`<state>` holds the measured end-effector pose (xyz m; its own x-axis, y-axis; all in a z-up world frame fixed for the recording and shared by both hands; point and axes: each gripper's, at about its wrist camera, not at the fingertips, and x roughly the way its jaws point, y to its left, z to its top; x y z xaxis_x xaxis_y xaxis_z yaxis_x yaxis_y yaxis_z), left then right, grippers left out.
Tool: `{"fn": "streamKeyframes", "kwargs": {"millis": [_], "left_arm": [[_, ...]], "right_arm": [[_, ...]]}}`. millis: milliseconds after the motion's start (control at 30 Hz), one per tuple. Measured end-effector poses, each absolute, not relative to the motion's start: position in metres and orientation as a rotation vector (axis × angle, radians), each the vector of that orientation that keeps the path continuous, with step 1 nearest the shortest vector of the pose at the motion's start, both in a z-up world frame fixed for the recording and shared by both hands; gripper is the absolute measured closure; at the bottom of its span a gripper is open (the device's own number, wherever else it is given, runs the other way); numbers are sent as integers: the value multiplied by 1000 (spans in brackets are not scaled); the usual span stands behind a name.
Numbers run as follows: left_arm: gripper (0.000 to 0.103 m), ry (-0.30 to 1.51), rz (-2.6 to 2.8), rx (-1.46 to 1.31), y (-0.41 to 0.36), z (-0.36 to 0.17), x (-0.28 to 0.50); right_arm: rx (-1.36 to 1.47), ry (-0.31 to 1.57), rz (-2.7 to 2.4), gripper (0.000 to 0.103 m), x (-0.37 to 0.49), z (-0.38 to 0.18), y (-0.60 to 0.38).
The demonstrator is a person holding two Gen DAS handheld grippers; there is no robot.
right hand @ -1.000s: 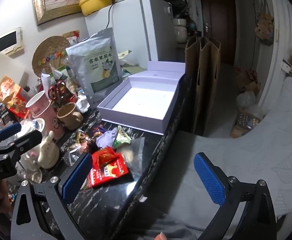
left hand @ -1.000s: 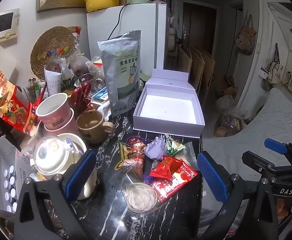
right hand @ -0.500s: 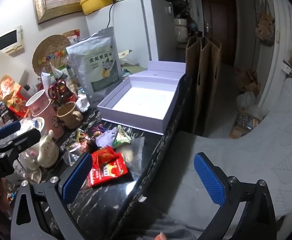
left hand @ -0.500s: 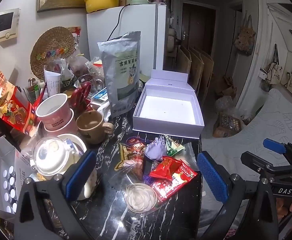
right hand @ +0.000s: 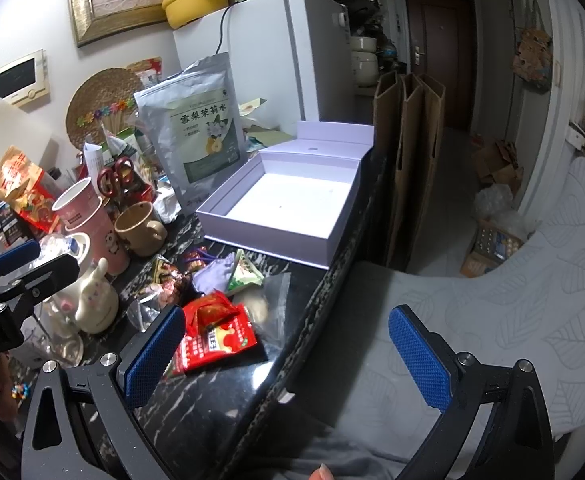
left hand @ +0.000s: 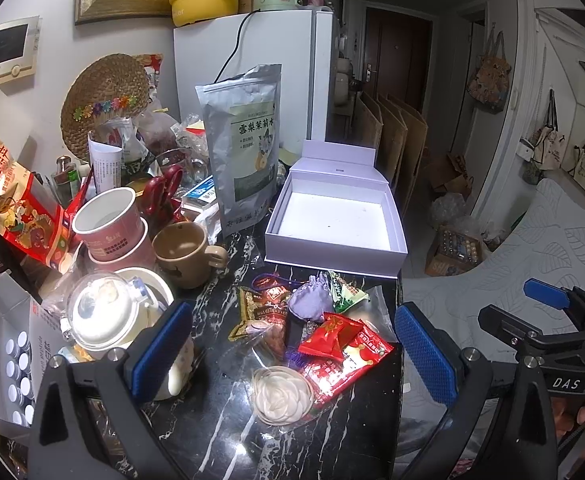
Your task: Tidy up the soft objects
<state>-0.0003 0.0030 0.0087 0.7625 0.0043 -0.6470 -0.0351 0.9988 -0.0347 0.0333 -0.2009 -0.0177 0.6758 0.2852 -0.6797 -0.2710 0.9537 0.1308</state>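
Note:
A pile of soft items lies on the black marble table (left hand: 220,432): a red snack packet (left hand: 332,340), a flat red packet (left hand: 344,368), a lilac pouch (left hand: 310,300), a green packet (left hand: 346,292), a brown packet (left hand: 260,312) and a white rose in clear wrap (left hand: 280,394). An open empty white box (left hand: 332,216) stands behind them. My left gripper (left hand: 288,356) is open over the near side of the pile. My right gripper (right hand: 284,356) is open and empty at the table's right edge, with the red packet (right hand: 216,336) by its left finger.
Left of the pile stand a brown mug (left hand: 184,252), stacked pink cups (left hand: 112,228), a glass-lidded pot (left hand: 108,312) and a silver tea pouch (left hand: 244,144). A white fridge (left hand: 252,72) is behind. A grey patterned bed (right hand: 512,300) lies to the right.
The left wrist view has shifted slightly, with the box and pile a touch lower. Both grippers stay open and nothing was taken hold of.

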Motion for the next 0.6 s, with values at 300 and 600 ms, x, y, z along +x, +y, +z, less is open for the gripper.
{"fn": "streamKeyframes", "kwargs": {"millis": [300,600], "left_arm": [[0,701,16,-44,1,9,-2],[0,701,17,-44,0,9,-2]], "right_arm": [[19,768,313,0,33,-18,-200],[18,769,314,0,32,-18,-200]]}}
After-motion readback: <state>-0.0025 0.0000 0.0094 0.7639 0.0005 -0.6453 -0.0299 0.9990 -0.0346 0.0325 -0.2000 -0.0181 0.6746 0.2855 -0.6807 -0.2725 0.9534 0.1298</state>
